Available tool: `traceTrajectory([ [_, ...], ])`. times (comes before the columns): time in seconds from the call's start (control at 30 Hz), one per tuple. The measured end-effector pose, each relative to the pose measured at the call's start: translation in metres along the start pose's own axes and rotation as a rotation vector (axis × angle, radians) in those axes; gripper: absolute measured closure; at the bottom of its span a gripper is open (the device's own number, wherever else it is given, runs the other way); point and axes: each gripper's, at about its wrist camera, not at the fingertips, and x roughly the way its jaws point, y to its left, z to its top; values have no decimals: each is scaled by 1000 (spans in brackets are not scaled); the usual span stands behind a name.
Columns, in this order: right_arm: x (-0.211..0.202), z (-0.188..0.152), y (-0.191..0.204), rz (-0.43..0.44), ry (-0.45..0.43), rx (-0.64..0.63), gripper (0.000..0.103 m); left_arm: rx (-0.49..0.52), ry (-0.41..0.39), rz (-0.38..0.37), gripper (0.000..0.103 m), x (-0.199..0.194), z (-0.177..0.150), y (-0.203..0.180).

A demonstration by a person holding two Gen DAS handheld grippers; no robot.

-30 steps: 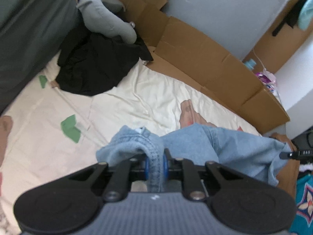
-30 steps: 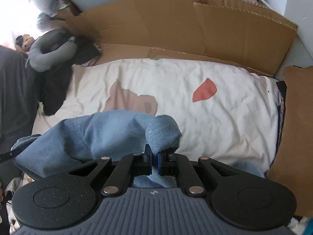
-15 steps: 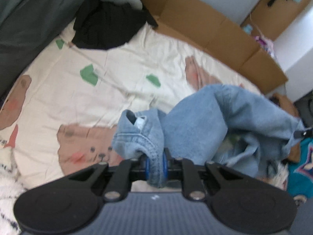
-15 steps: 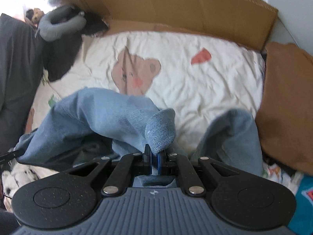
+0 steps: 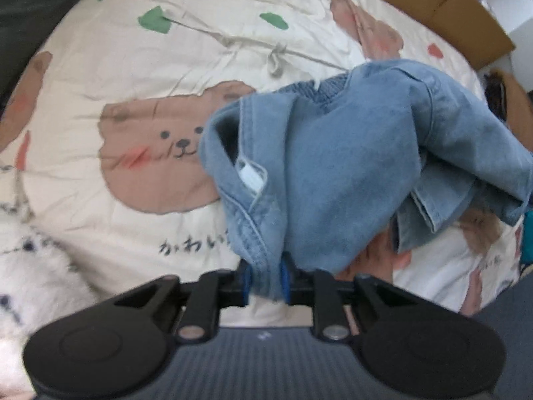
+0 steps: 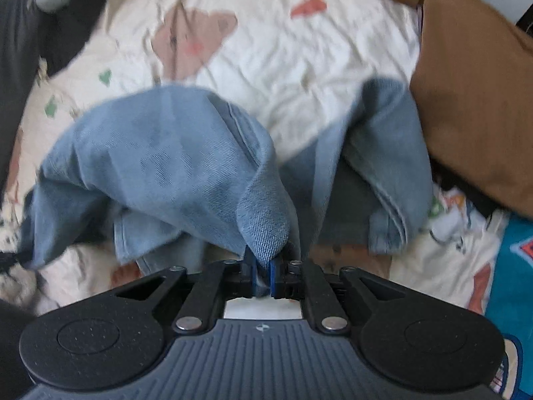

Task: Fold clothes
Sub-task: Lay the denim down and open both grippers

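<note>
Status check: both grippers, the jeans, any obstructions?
Left gripper shut on jeans at a seamed edge. Right gripper shut on another fold. Jeans bunched, lifted over bear-print sheet. Brown cushion close at right.

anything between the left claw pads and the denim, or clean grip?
Nothing between: the left claw pinches the denim jeans hem directly between its blue pads, as the left wrist view shows.

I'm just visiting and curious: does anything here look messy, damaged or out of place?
Nothing looks damaged or spilled. The denim garment hangs bunched and twisted, not flat, pinched by the left gripper and the right gripper over the bear-print sheet, which is wrinkled. The right wrist view is blurred, so finer detail is unclear.
</note>
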Motion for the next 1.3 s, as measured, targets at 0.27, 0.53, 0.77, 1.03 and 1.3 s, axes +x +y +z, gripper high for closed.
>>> traceTrajectory([
  [0.27, -39, 11, -6, -12, -49, -40, 51, -23, -69, 12, 65, -33, 10, 16],
  [0.53, -46, 47, -8, 50, -170, 40, 46, -97, -171, 4, 50, -18, 37, 37],
  [0.77, -3, 85, 7, 101, -194, 73, 41, -186, -173, -16, 45, 30, 64, 56],
  [1.03, 44, 119, 25, 122, -165, 89, 38, -259, -196, -73, 43, 55, 79, 72],
  [1.3, 81, 157, 41, 138, -154, 106, 30, -310, -186, -104, 37, 83, 101, 76],
])
